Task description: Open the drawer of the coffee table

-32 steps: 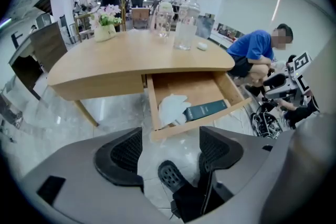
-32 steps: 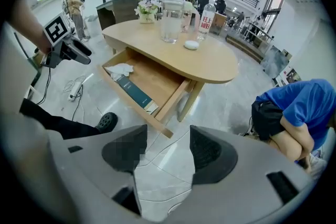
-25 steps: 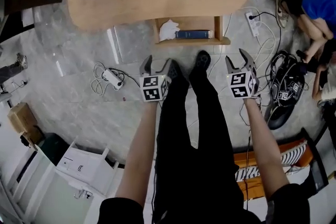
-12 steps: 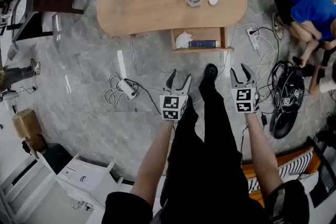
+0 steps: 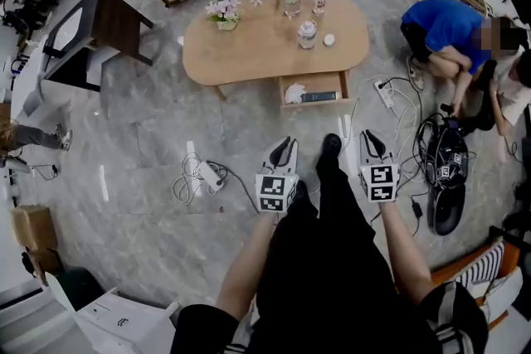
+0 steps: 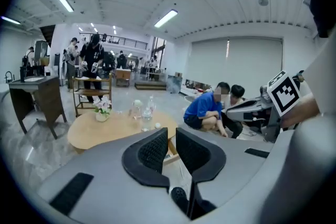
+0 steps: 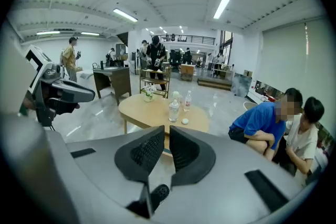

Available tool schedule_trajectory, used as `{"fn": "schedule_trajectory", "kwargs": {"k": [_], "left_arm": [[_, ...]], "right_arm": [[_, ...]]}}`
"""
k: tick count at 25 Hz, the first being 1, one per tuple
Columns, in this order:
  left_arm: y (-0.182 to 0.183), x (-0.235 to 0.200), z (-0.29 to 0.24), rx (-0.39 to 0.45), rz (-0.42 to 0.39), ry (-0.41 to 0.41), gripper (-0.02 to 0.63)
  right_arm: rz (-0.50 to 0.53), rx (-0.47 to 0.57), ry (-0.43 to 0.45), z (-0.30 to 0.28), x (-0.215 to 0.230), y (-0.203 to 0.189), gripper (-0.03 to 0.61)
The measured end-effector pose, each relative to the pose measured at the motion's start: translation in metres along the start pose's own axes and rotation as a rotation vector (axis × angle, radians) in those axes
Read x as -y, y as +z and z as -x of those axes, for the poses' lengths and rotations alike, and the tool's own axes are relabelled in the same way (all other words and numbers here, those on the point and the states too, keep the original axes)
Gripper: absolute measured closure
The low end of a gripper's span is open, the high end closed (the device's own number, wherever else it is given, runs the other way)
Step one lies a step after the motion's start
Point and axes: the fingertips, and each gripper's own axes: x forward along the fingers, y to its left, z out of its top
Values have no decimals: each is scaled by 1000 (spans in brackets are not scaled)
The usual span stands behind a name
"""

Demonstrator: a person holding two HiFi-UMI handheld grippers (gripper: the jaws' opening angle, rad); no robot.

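Head view: drawer (image 5: 314, 87) sticks out of the table's (image 5: 249, 54) near edge, job looks done. Left gripper (image 5: 284, 143) and right gripper (image 5: 367, 137) fingers just closed, empty; nothing left but resting.

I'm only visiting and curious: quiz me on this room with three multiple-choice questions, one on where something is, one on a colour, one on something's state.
1. Where does the flower pot stand? A on the coffee table; B on the floor; C on a chair.
2. What colour is the crouching person's shirt? A red; B blue; C yellow.
3. How is the table's drawer? A shut; B pulled open; C taken out.
Answers: 1 A, it sits near the tabletop's left end; 2 B, blue in all three views; 3 B, its contents show from above.
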Motion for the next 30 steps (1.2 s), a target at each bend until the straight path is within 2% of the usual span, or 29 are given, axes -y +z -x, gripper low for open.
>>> {"fn": "schedule_trajectory", "kwargs": {"k": [8, 16, 18, 22, 24, 30], "left_arm": [[24, 35, 73, 102, -15, -54, 600], [69, 81, 123, 206, 45, -82, 601], [81, 94, 131, 228, 50, -77, 601], [89, 129, 150, 239, 67, -66, 601], [95, 142, 153, 249, 69, -59, 601], [87, 178, 169, 244, 92, -43, 601]], "right_arm": [[-58, 147, 52, 81, -41, 36, 565], [-95, 296, 173, 152, -32, 67, 566], [-117, 312, 216, 166, -27, 70, 566], [-62, 311, 256, 201, -21, 65, 566], [-76, 325, 276, 213, -12, 67, 566], [-94, 350, 325, 249, -3, 61, 566]]}}
